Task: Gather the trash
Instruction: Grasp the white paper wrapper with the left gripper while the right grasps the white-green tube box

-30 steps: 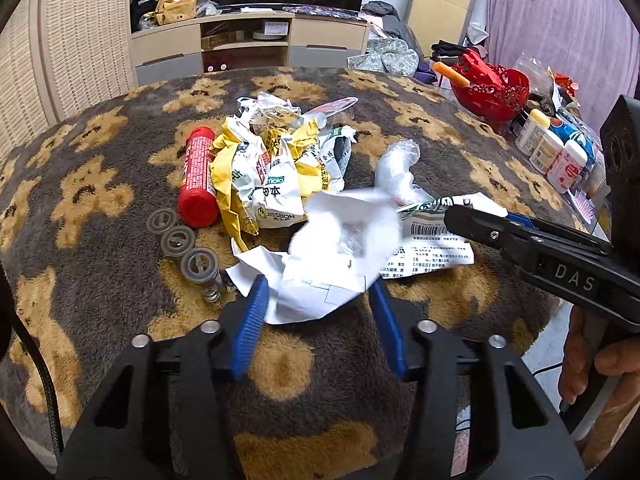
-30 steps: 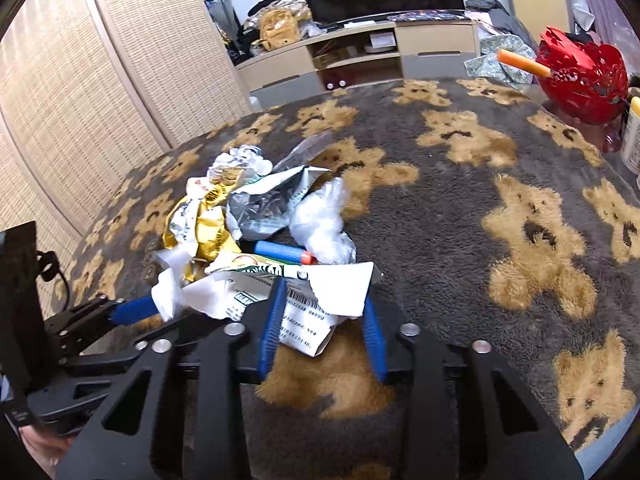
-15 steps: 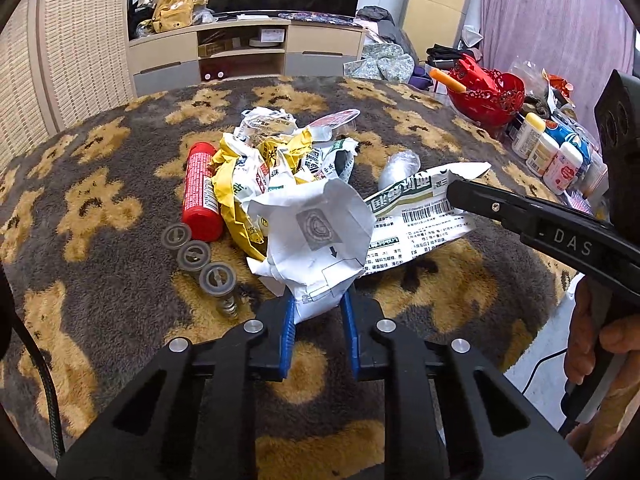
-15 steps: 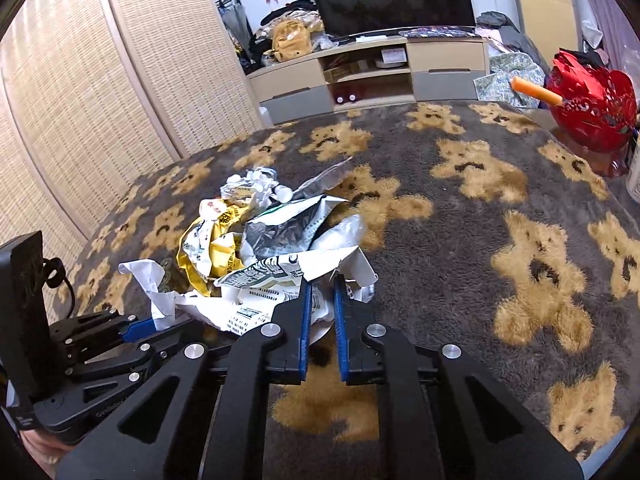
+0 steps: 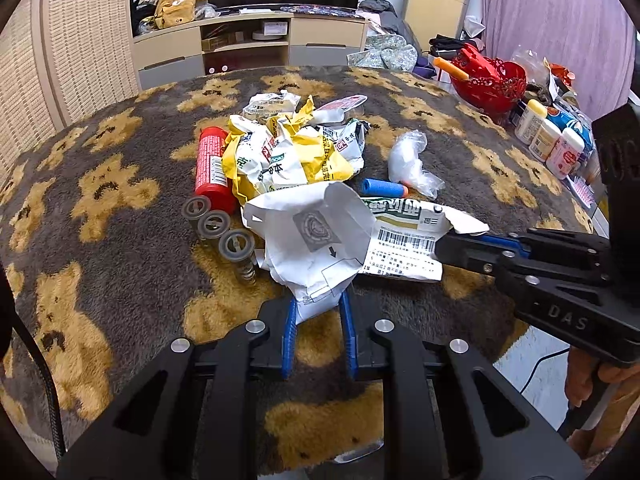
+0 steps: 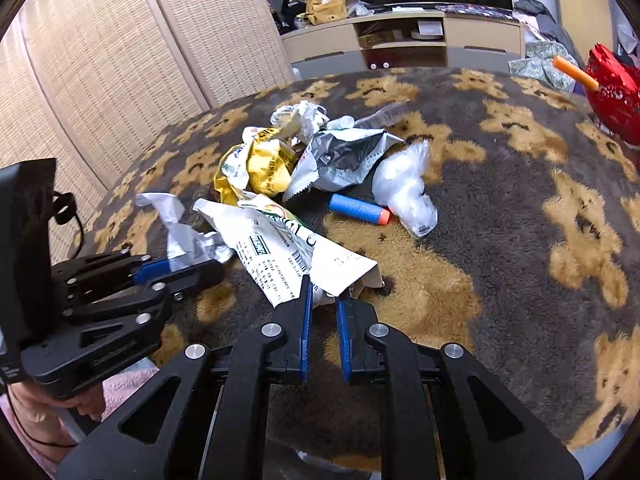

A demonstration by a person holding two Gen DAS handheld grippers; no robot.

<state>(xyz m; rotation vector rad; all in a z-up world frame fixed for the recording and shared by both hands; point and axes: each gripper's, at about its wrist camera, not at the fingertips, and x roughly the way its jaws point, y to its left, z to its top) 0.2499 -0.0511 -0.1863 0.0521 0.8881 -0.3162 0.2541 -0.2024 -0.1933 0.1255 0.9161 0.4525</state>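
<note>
Washers (image 5: 216,222) show only in left view; right's hides them, seemingly.

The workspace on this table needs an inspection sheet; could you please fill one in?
Surface: round table under a grey plush cover with tan bear shapes.
Job's things: white paper bag, printed wrapper, yellow wrappers, clear plastic wad.
Clutter: red can, three grey discs, blue foam dart, red basket, bottles.
Grippers: left gripper pinches the white paper bag; right gripper pinches the printed wrapper.
Cables: black cable along the left edge.
Surroundings: TV cabinet, wicker panels, purple curtain.
</note>
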